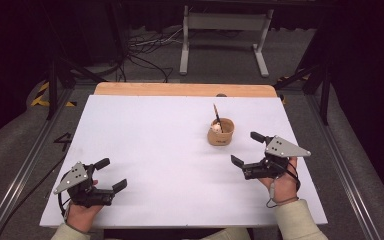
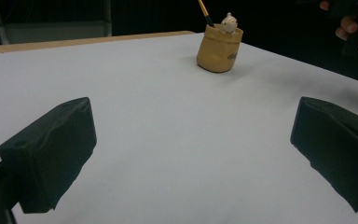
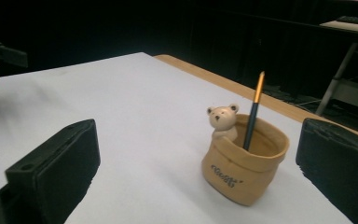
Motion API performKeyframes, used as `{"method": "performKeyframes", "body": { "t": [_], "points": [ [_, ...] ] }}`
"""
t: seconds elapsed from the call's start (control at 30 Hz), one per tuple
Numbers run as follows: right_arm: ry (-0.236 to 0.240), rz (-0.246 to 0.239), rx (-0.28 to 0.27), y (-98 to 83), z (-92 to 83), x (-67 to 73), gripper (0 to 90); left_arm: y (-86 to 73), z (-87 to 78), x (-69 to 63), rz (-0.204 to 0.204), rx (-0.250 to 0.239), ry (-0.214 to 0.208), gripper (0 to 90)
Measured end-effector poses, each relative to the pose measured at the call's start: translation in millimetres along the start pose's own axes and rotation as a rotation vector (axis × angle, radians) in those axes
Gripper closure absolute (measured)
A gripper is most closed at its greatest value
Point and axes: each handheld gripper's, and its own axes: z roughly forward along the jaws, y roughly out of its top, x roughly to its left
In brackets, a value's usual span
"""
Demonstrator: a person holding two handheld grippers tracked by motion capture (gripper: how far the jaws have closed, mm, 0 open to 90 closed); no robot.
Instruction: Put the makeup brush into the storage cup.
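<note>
A tan, sack-shaped ceramic pen holder (image 1: 220, 132) with a small cream bear figure (image 3: 223, 120) on its rim stands right of centre in the high view, on the white desk (image 1: 155, 150). One dark pencil with an orange-gold upper end (image 3: 253, 112) leans inside it, tip down.

The right gripper (image 1: 247, 150) sits at lower right of the high view, near the holder but clear of it, its jaws spread wide. In the right gripper view the holder lies between those jaws, closer to the right one. The left gripper (image 1: 112, 175) rests at lower left of the high view, well apart from the holder, jaws likewise spread and holding nothing.

The step in hand looks like a reach for the pencil or the holder. To do it well, the right gripper should come in above the rim, line its jaws either side of the pencil shaft, and close on the upper part, keeping off the bear. The holder may tip if nudged sideways.

The pencil's lower end is hidden inside the holder. The dark lettering on the holder's side is too small to read.
</note>
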Motion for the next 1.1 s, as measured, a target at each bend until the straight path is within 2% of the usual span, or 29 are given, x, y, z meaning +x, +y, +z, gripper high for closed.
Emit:
{"method": "performKeyframes", "body": {
  "t": [0.33,0.6,0.77,1.0,1.1],
  "points": [
    [0.041,0.01,0.0,-19.4,4.8,9.9,0.0,0.0,0.4,-0.3,-0.001,0.001,-0.01,0.7],
    [0.06,-0.017,-0.002,-32.0,9.1,17.6,0.0,0.1,0.4,-0.4,0.001,0.0,-0.011,0.9],
    [0.078,-0.001,0.016,-40.1,13.3,22.7,0.0,0.3,1.2,-0.6,0.0,0.002,-0.022,0.8],
    [0.099,0.032,-0.018,-54.0,17.5,28.3,0.0,-2.3,4.5,0.0,-0.005,0.018,-0.037,1.1],
    [0.101,0.029,0.003,-57.0,20.3,29.8,0.0,-2.6,5.6,-0.7,-0.003,0.02,-0.042,1.1]
  ]
}}
